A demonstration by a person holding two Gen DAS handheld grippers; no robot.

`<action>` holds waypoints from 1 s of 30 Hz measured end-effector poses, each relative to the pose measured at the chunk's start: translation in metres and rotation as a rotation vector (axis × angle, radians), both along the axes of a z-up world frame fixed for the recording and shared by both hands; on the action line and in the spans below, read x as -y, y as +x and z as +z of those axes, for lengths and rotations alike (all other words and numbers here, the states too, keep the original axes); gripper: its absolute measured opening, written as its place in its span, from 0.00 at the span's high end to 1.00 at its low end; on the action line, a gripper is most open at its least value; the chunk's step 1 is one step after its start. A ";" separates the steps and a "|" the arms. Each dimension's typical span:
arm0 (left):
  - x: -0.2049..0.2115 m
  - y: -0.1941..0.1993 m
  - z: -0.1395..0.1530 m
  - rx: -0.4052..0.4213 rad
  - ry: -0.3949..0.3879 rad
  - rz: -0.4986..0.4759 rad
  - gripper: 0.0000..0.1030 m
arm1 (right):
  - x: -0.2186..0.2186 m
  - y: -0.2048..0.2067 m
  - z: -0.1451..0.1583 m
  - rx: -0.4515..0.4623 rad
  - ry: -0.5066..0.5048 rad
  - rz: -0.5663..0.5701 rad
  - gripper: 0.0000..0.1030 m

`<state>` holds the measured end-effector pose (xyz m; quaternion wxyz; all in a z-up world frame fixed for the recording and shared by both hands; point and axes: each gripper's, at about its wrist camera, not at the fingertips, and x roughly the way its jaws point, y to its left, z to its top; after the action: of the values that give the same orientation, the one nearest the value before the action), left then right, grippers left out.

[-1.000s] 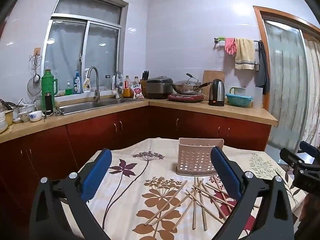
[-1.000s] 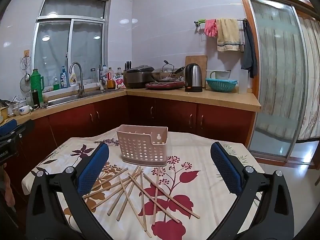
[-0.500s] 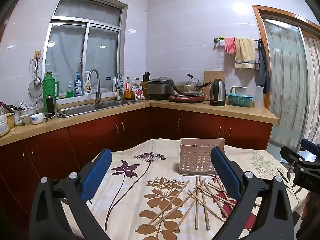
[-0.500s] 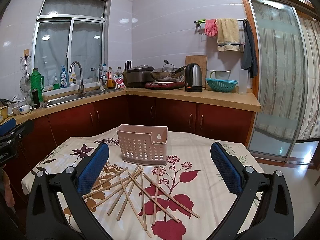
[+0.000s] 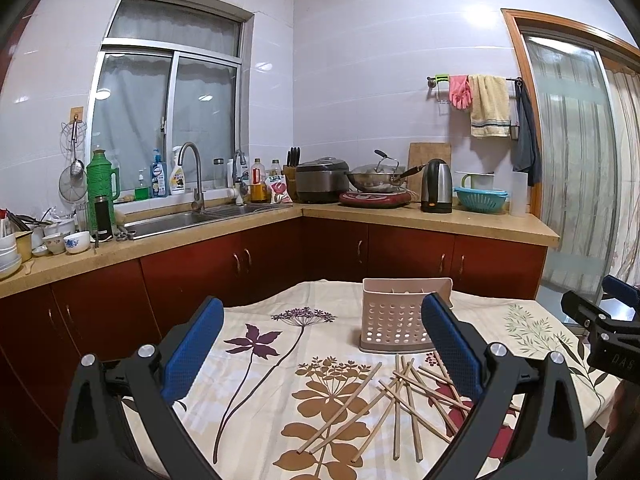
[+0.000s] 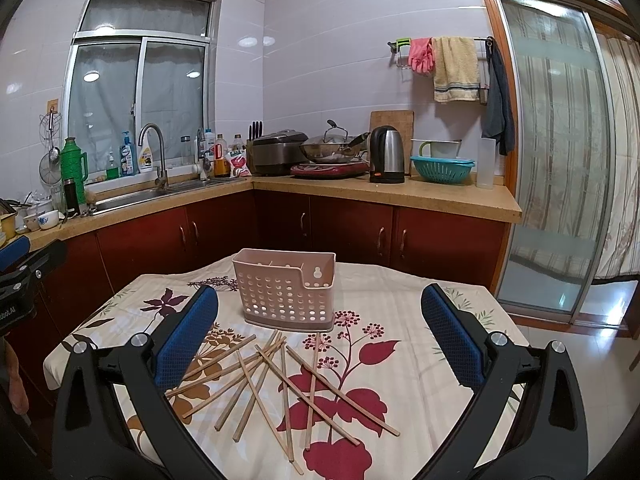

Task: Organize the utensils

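On a floral tablecloth (image 6: 400, 304), loose chopsticks (image 6: 280, 384) lie crisscrossed just in front of a pink perforated holder (image 6: 286, 292), while the left gripper (image 5: 320, 344) and right gripper (image 6: 320, 332) hover wide apart, empty. Overlapping sticks could scatter or roll if one is pinched carelessly.
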<state>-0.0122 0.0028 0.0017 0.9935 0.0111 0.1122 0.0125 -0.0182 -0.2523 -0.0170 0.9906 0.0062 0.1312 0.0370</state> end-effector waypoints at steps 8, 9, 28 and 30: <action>0.000 0.000 0.000 0.000 0.000 -0.001 0.06 | 0.000 -0.002 0.001 -0.002 -0.001 0.001 0.04; 0.000 0.000 0.000 -0.001 -0.001 -0.002 0.06 | 0.000 -0.002 0.000 -0.002 -0.001 0.001 0.04; 0.002 -0.001 0.000 0.000 0.001 -0.001 0.06 | -0.001 -0.001 0.000 -0.005 -0.002 0.002 0.04; 0.002 0.000 -0.001 0.000 0.001 0.000 0.06 | -0.001 0.000 0.000 -0.007 -0.001 0.002 0.04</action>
<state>-0.0127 0.0005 0.0011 0.9936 0.0118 0.1119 0.0124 -0.0182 -0.2509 -0.0174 0.9901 0.0055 0.1348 0.0379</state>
